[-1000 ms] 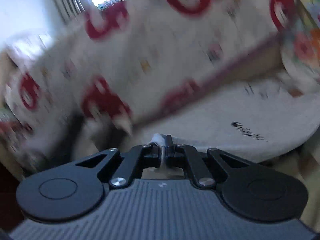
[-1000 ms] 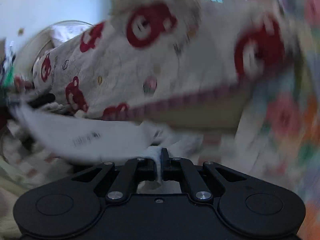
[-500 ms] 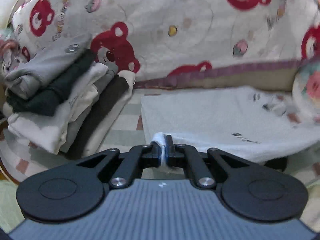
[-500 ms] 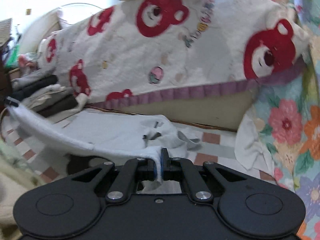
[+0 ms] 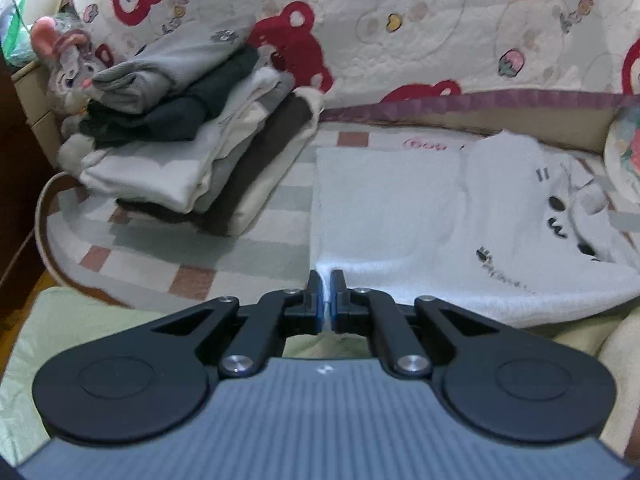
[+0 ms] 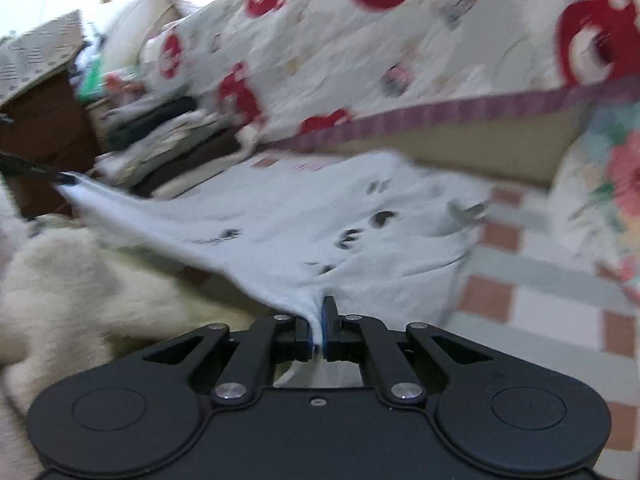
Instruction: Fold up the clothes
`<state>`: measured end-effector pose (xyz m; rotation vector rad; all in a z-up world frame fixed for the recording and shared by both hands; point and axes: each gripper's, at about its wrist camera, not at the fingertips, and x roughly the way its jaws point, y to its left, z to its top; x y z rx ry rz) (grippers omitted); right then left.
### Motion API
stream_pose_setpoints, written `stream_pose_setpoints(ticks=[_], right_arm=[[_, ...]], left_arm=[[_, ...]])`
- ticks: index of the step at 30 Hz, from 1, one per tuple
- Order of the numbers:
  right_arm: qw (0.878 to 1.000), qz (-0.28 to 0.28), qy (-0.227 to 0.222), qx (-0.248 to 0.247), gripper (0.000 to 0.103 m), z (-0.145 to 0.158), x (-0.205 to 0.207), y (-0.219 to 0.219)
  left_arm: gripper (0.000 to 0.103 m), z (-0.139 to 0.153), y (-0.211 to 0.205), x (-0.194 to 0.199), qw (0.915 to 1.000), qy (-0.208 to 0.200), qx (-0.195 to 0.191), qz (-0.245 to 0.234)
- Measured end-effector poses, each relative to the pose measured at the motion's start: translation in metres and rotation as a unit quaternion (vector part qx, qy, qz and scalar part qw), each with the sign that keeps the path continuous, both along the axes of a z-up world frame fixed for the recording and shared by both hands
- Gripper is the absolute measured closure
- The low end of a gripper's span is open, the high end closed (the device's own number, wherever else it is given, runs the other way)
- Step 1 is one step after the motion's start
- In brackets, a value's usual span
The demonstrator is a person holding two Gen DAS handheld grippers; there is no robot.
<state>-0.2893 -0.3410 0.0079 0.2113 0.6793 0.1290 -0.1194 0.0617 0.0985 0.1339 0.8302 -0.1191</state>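
1. At 6 o'clock in each wrist view, the left gripper and right gripper each pinch the near hem of the white garment.
2. Toward 12 o'clock, the garment lies spread over the checked cushion.
3. At 10 o'clock, well apart, sits the folded stack; the bear quilt hangs behind.

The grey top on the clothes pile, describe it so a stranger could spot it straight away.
Find the bear-print quilt. Against it leans a stack of folded clothes. The grey top is the uppermost piece, on a dark garment, the only one with small paw prints.
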Motion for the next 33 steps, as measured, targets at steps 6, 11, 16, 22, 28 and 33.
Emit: stream_pose_setpoints(ticks=[6, 11, 16, 22, 28, 33], right_arm=[[0.996, 0.045, 0.070, 0.019, 0.099, -0.038, 0.018, 0.003], [0.995, 0.015, 0.089, 0.034, 0.089, -0.046, 0.019, -0.002], [0.995, -0.031, 0.071, 0.070, 0.070, -0.037, -0.013, -0.016], [0.986, -0.094, 0.085, 0.109, 0.067, -0.052, -0.054, -0.033], [0.990, -0.080, 0.095, 0.067, 0.065, -0.069, -0.047, -0.007], [0.988, -0.129, 0.070, 0.056, 0.057, -0.075, -0.037, 0.008]], left_arm=[[0.100, -0.039, 0.000, 0.012, 0.9957, 0.083, 0.040, 0.010], [0.093, -0.036, -0.005, 0.016, 0.9918, 0.110, 0.064, -0.001], [0.071, 0.001, -0.028, 0.011, 0.9918, 0.085, 0.083, -0.049], [0.057, 0.045, -0.102, 0.015, 0.9832, 0.037, 0.074, -0.163], [0.057, 0.014, -0.229, 0.050, 0.9534, 0.058, 0.050, -0.292], [0.057, -0.025, -0.333, 0.058, 0.9171, 0.073, -0.044, -0.390]])
